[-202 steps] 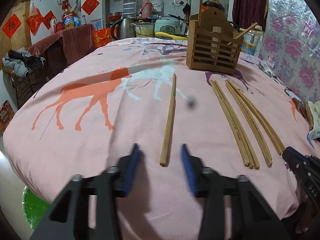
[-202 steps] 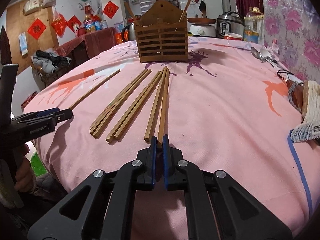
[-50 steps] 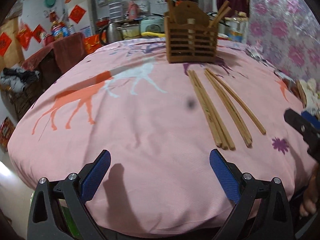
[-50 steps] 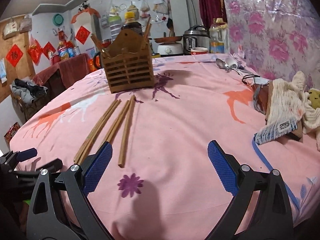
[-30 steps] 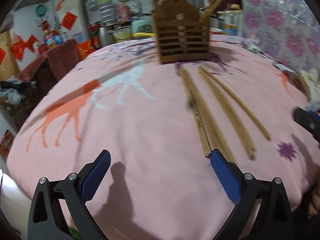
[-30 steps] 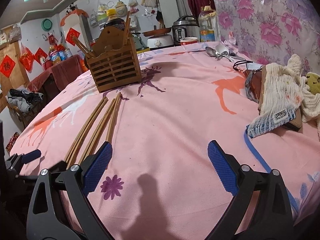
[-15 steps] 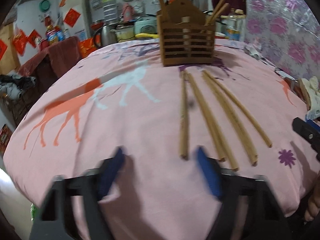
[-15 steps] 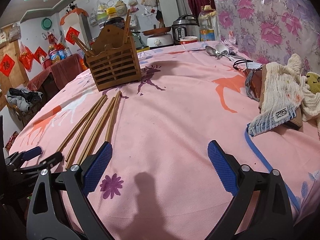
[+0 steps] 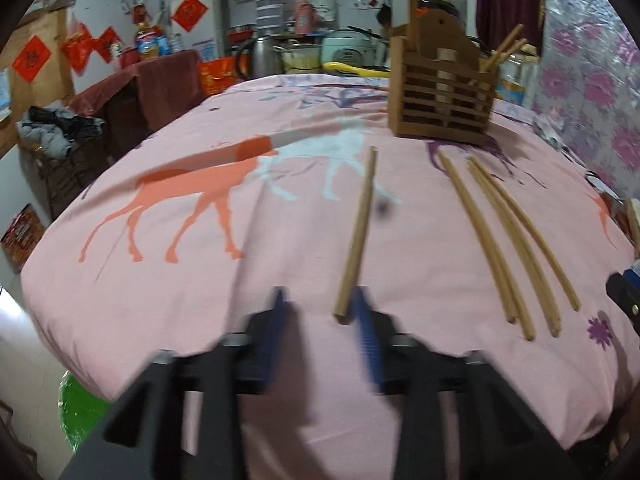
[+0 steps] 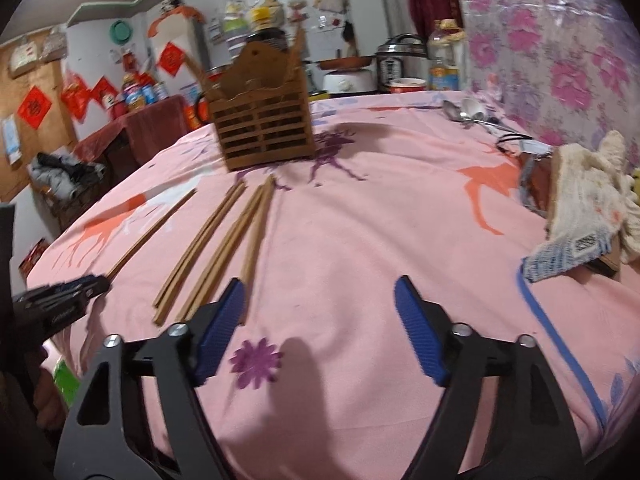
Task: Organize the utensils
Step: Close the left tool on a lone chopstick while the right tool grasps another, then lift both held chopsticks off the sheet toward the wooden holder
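The left tool, narrowly parted, is straddling the near end of the lone chopstick lying on the worktop, needing centring before clamping; the right tool is gaping wide, holding nothing.

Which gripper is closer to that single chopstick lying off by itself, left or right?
Left. The left gripper has its open fingers at the lone chopstick's near end. The right gripper hangs open farther right, past the grouped chopsticks.
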A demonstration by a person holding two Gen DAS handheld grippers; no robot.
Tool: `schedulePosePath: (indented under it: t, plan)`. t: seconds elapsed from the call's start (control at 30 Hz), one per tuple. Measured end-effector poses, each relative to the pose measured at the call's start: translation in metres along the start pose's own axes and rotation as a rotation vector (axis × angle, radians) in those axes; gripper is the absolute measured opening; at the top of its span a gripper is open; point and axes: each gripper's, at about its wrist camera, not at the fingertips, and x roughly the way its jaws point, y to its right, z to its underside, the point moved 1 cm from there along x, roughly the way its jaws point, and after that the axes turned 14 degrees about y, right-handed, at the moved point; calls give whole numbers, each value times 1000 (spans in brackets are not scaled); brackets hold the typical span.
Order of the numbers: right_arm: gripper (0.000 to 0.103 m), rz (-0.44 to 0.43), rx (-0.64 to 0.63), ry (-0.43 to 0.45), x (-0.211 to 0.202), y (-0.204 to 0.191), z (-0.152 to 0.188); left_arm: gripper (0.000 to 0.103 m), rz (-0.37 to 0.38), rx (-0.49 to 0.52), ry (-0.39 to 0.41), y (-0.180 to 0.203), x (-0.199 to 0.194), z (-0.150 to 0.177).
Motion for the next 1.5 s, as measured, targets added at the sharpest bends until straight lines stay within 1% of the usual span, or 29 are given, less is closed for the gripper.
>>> schedulePosePath:
  t: [0.03, 0.1, 0.23, 0.3, 0.43, 0.6, 0.77, 0.8, 0.83, 0.87, 0.9, 1.0, 1.1, 1.17, 1.23, 1.37, 1.47, 1.5]
  plan:
    - [66, -16, -12, -2, 0, -3, 1, 52, -3, -2, 2, -1, 0, 0]
    - [61, -42, -28, -8, 0, -9, 2, 53, -7, -6, 2, -2, 0, 0]
    - [54, -87, -66, -29, 0, -20, 7, 61, -22, 1, 9, -1, -1, 1]
    - [48, -103, -86, -36, 1, -25, 9, 62, -23, -2, 8, -2, -1, 1]
    - [41, -116, -101, -49, 2, -30, 12, 64, -23, -5, 8, -2, -1, 2]
    - [29, -126, -115, -64, 4, -32, 14, 65, -23, -5, 8, -2, -1, 2]
    - [28, -117, -166, -79, 15, -44, 19, 67, -26, 0, 14, 0, -1, 2]
    - [27, -113, -172, -75, 15, -44, 19, 67, -27, 1, 15, 0, -1, 2]
    - [23, -114, -167, -75, 16, -43, 19, 68, -27, 2, 15, 0, -1, 2]
    - [9, -107, -152, -76, 16, -39, 18, 68, -26, 0, 14, 0, -1, 2]
    - [6, -99, -130, -75, 17, -34, 17, 68, -26, 0, 14, 0, -1, 2]
    - [6, -65, -45, -77, 17, -15, 14, 68, -23, -2, 13, 1, -2, 3]
    - [6, -62, -10, -83, 18, -8, 14, 68, -22, -3, 11, 1, -2, 3]
    - [6, -64, -15, -83, 18, -7, 14, 67, -20, -4, 11, 1, -2, 3]
    - [10, -74, -24, -85, 18, -8, 14, 67, -19, -4, 11, 1, -2, 3]
    - [10, -75, -28, -82, 18, -9, 15, 67, -9, -5, 10, 2, -2, 3]
    - [10, -76, -32, -78, 18, -11, 15, 66, 1, -1, 11, 3, -2, 3]
    - [10, -75, -33, -77, 18, -11, 15, 63, 6, 0, 12, 3, -3, 3]
